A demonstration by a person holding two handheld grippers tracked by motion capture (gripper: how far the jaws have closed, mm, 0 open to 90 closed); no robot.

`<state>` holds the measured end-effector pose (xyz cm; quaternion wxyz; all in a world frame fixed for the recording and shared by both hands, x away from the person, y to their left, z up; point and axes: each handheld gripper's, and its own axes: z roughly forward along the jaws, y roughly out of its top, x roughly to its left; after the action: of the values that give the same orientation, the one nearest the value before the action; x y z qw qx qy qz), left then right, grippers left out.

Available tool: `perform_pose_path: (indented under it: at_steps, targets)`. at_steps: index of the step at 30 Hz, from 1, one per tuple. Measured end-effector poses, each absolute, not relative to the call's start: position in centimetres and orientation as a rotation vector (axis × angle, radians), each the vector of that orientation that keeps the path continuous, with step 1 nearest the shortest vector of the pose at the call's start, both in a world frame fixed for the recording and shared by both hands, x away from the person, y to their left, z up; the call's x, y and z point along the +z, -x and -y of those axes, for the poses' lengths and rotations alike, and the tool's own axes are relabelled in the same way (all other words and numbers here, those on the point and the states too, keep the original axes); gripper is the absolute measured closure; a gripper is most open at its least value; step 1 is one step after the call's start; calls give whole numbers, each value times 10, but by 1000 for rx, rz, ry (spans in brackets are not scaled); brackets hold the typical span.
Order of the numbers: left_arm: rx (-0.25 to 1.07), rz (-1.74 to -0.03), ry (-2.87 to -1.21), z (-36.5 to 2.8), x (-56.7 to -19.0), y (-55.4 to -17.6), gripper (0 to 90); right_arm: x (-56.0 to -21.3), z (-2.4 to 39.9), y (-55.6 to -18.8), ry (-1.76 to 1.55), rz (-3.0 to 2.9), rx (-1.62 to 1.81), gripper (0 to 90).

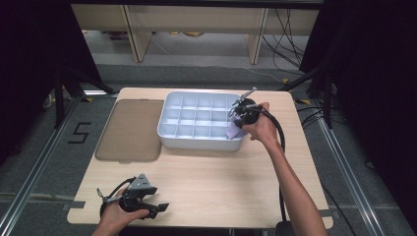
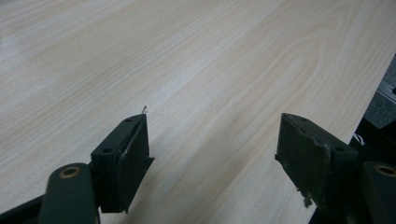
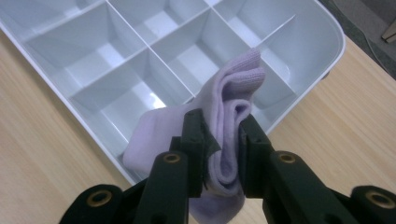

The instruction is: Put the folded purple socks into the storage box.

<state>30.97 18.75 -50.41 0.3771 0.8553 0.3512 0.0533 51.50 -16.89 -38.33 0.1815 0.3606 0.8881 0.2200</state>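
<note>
A folded lilac sock is pinched between the jaws of my right gripper, which is shut on it. In the high view the right gripper holds the sock above the near right corner of a white compartment tray. The tray's cells below the sock look bare. My left gripper rests low at the table's near left edge, jaws wide apart with nothing between them; in its own view the left gripper faces bare wood.
A smoky translucent lid lies flat on the table to the left of the tray. The light wood table ends close to the left gripper's near side. Shelving legs and cables stand on the floor beyond the far edge.
</note>
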Motion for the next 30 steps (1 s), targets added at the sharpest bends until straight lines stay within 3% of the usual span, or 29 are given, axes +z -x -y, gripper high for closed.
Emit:
perform_pose_path:
  at_steps: [30]
  targets:
    - [119,-891,-2206,-186,-505,-310,250,-429,163,-524,-1005,-2569,485,747]
